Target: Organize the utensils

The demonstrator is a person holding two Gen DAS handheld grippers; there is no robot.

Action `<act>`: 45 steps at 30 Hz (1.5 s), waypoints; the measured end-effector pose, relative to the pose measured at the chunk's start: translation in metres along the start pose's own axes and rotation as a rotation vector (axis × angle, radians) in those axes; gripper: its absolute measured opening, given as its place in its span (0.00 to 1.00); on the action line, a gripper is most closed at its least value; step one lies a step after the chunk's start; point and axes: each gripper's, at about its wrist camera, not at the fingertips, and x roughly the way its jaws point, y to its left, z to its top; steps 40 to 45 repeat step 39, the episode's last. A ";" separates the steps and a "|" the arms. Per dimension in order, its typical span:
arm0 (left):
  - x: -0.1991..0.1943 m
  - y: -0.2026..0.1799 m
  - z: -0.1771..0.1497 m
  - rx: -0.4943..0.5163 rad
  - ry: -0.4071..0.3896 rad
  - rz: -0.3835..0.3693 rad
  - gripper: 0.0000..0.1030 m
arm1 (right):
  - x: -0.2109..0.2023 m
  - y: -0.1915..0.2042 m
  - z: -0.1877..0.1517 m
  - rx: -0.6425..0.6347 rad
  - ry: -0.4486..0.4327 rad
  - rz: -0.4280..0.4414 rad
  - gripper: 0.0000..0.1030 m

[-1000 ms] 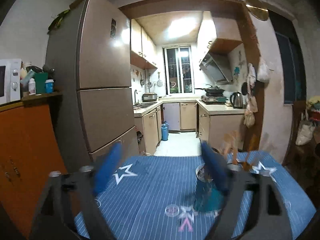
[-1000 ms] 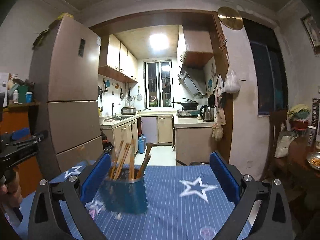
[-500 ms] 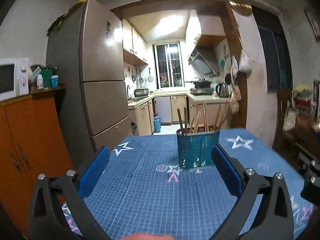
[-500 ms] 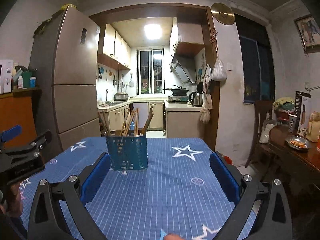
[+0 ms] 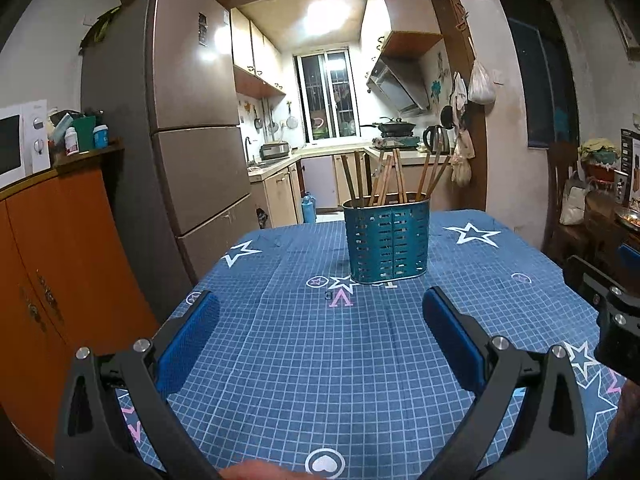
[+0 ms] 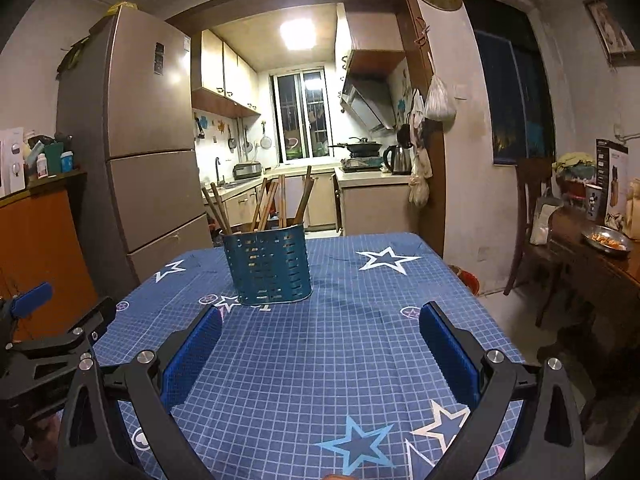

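Not much readable writing around here. The desk cloth point(image 5: 320, 360) has a pink "V" with a small "E" above it, printed just in front of the caddy, plus a heart in a circle near the front edge. There's a dark box with print on the side table at far right, too small to read, and a cup point(image 6: 593, 201) beside it with a cartoon mouse on it.

The cloth is blue with a white grid and white stars, some pale blue and pink ones closer in. The teal slotted caddy point(image 5: 387, 239) stands upright toward the far middle of the desk, with brown chopsticks point(image 5: 390, 178) leaning every which way inside it.

Left tongs point(image 5: 320, 312) are spread wide, holding nothing, well short of the caddy. Right tongs point(image 6: 320, 324) same deal: wide and empty, caddy off to their left.

Behind the desk a doorway opens into a lit kitchen: window, range hood, wok, kettle point(image 6: 398, 160). A tall fridge point(image 5: 188, 120) stands left, next to an orange cabinet with a microwave point(image 5: 18, 144) on top.
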 end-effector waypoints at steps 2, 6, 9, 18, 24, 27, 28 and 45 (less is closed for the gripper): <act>0.000 0.000 -0.002 -0.008 0.006 -0.004 0.95 | 0.000 0.000 0.000 -0.005 0.002 -0.002 0.96; -0.001 -0.002 -0.003 -0.011 0.016 -0.012 0.95 | 0.001 -0.001 0.001 -0.005 0.003 0.000 0.96; 0.001 -0.003 -0.003 -0.007 0.030 -0.013 0.95 | 0.002 0.000 0.002 -0.008 0.005 -0.001 0.96; -0.001 0.000 -0.004 -0.008 0.023 0.010 0.95 | 0.001 0.006 0.008 -0.017 -0.004 0.011 0.96; -0.002 0.004 -0.006 -0.027 0.003 0.023 0.95 | 0.002 0.001 0.006 0.004 0.007 0.007 0.96; -0.005 0.004 -0.007 -0.026 -0.008 0.035 0.95 | 0.001 -0.001 0.005 0.014 0.008 0.005 0.96; -0.005 0.005 -0.007 -0.029 -0.009 0.036 0.95 | 0.000 -0.002 0.004 0.013 0.008 0.005 0.96; 0.001 0.007 -0.012 -0.040 0.056 0.021 0.95 | 0.000 -0.008 -0.004 0.029 0.026 0.005 0.96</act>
